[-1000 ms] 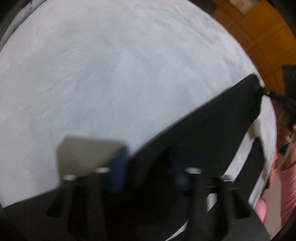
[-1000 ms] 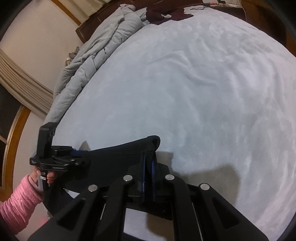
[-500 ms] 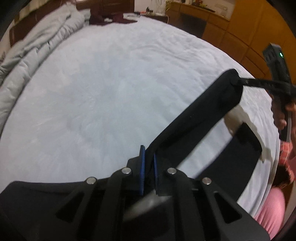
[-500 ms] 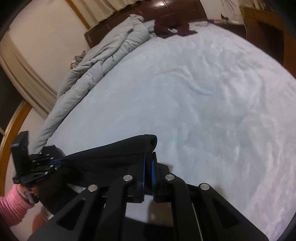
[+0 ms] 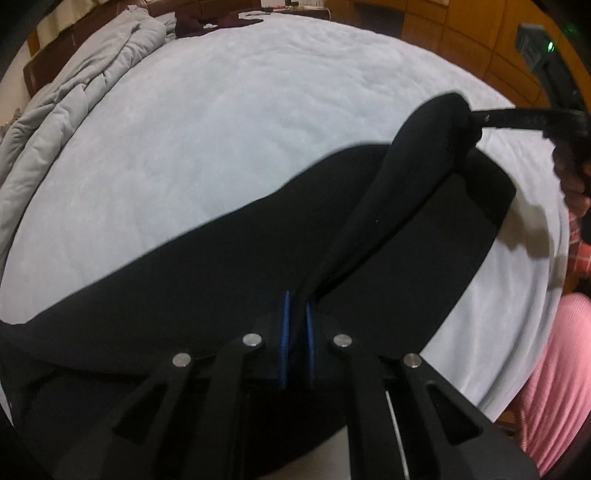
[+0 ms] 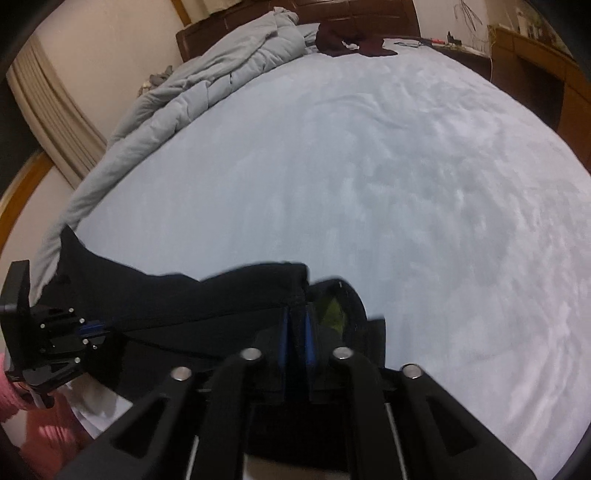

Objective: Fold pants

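My left gripper (image 5: 295, 314) and right gripper (image 6: 295, 325) are matte black frames with blue pads (image 5: 283, 332) and silver round screws (image 5: 252, 339). My sleeve (image 5: 546, 376) is pink knit.

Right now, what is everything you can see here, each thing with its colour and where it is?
Pants: one, black, near edge of the bed, clamped at two points.
Bed sheet: one, pale blue-grey, covering the bed.
Duvet: one, grey, bunched along the far left side.
Dark garment: one, maroon, at the headboard end.
Curtain: one, beige, left wall.
Wooden cabinets: orange-brown, far right.
Left gripper: black, blue pads, shut on pants.
Right gripper: same, shut on pants.
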Motion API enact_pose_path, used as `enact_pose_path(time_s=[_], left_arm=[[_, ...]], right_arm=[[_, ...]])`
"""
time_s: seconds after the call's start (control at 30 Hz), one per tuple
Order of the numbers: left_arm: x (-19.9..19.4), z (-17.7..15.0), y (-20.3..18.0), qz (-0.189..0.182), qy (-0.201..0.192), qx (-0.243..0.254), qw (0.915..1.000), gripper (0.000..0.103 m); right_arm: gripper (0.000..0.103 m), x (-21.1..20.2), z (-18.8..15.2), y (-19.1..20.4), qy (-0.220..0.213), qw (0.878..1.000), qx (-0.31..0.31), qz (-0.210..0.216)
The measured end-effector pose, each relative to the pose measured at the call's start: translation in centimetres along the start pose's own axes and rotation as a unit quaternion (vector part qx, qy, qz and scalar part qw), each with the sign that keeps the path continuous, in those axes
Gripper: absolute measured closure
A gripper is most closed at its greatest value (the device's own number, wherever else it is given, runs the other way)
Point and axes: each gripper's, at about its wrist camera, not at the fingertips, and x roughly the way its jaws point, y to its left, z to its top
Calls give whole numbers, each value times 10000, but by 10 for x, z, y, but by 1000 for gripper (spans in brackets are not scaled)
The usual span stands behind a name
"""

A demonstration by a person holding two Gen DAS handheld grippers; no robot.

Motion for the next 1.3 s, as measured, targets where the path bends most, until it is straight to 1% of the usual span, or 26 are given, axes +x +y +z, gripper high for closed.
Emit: enact_pose_path(time_s=[0.03, 0.07, 0.1, 0.17, 0.2, 0.23, 0.27, 0.33, 0.37, 0.4, 0.47, 0.53, 0.57, 0.63, 0.7, 0.8, 0.87, 0.9, 0.93, 1.0, 1.07, 1.1, 1.17, 1.2, 1.23, 1.3], left_arm=[[4, -5, -3, 71, 41, 6, 10000, 97], [6, -6, -3, 88, 54, -19, 9999, 97], [8, -8, -1, 93, 59, -64, 9999, 97], [12, -6, 1, 70, 63, -191, 9998, 97], [13, -5, 2, 70, 67, -227, 9997, 97], [15, -3, 2, 97, 81, -239, 9996, 97], [16, -3, 1, 129, 96, -238, 9996, 97], [18, -1, -1, 220, 113, -198, 9995, 97], [18, -2, -4, 265, 109, -161, 9995, 97], [18, -2, -5, 312, 105, -128, 9994, 96], [18, -4, -7, 357, 103, -102, 9993, 96], [19, -5, -9, 428, 95, -34, 9990, 96], [19, -5, -11, 473, 85, 23, 9988, 95], [19, -7, -16, 591, 53, 198, 9980, 94], [19, -10, -21, 705, 10, 387, 9968, 94], [19, -17, -29, 817, -74, 595, 9948, 94], [18, -19, -27, 781, -99, 543, 9954, 93], [18, -18, -26, 739, -94, 474, 9961, 93], [16, -18, -22, 666, -78, 361, 9971, 93], [15, -16, -17, 547, -47, 177, 9983, 92], [16, -13, -12, 436, -9, 14, 9990, 91], [16, -12, -11, 405, 11, -25, 9992, 91], [16, -11, -10, 394, 31, -48, 9992, 91], [16, -10, -10, 386, 27, -72, 9992, 91], [16, -8, -10, 377, 16, -100, 9992, 89], [13, -7, -10, 320, -32, -213, 9993, 87]], right_arm=[[59, -3, -7, 1, 63, 9998, 23, -193], [51, -5, -12, 1, 118, 9995, 64, -269], [51, -8, -14, 0, 159, 9995, 106, -256], [51, -12, -22, -2, 344, 9987, 342, -160], [51, -13, -25, -2, 449, 9976, 494, -181], [51, -15, -28, -3, 621, 9952, 720, -248], [51, -17, -30, -4, 696, 9933, 889, -255], [50, -23, -36, -5, 794, 9882, 1304, -113], [46, -25, -39, -4, 831, 9852, 1496, 106], [40, -27, -41, -4, 834, 9821, 1648, 366], [30, -26, -46, -4, 883, 9715, 2012, 889], [30, -21, -47, -4, 963, 9613, 2277, 1211], [30, -19, -47, -3, 986, 9573, 2398, 1279], [27, -15, -42, -4, 1019, 9523, 2568, 1295], [20, -13, -36, -4, 1046, 9465, 2761, 1305], [18, -9, -31, -5, 1089, 9382, 2989, 1362], [18, -3, -34, -6, 1247, 9361, 3101, 1097], [23, 1, -37, -8, 1324, 9341, 3175, 957], [31, 5, -40, -11, 1371, 9320, 3238, 874], [71, 12, -49, -14, 1487, 9277, 3326, 814], [91, 16, -57, -15, 1443, 9247, 3397, 935], [94, 16, -58, -14, 1414, 9259, 3370, 960], [97, 8, -53, -12, 1128, 9372, 3142, 1008], [97, 2, -47, -6, 967, 9469, 2911, 967], [97, -7, -39, 3, 707, 9603, 2537, 920], [97, -27, -27, 19, 122, 9747, 1944, 1100]])
